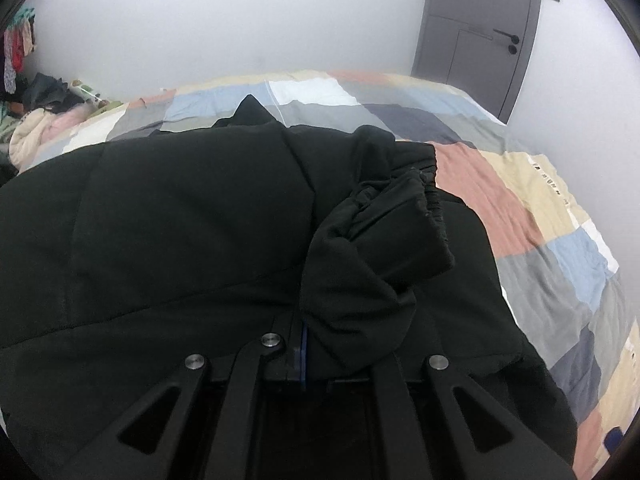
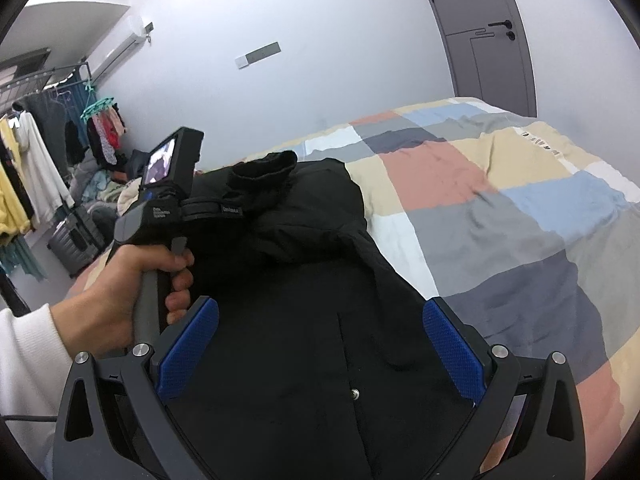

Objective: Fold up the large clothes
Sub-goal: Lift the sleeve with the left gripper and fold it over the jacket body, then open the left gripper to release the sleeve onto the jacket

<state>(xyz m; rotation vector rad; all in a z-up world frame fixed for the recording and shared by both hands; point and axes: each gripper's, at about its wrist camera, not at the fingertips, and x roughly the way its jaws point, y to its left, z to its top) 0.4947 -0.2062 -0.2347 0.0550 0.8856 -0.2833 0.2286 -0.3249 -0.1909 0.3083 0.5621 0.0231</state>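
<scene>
Lying spread over the patchwork bedspread (image 2: 500, 208), a black jacket (image 1: 192, 216) is seen filling the lower centre of both views, its long axis running from the bottom edge of the frame up toward the collar at upper centre. A sleeve (image 1: 384, 216) is seen folded back across the body, cuff toward the upper right of the left wrist view. The left gripper (image 1: 302, 364) is closed down at the jacket's near edge, bottom centre of its view, with sleeve fabric bunched right at the fingertips; a pinch on that fabric is judged likely, but it cannot be told for sure, black on black. The right gripper (image 2: 320, 352) is held wide open above the jacket front, blue pads (image 2: 188, 344) well apart, nothing between them. The left hand (image 2: 132, 280) is seen at mid left of the right wrist view, so the left gripper is judged nearer the sleeve. No containers are seen on the bed.
</scene>
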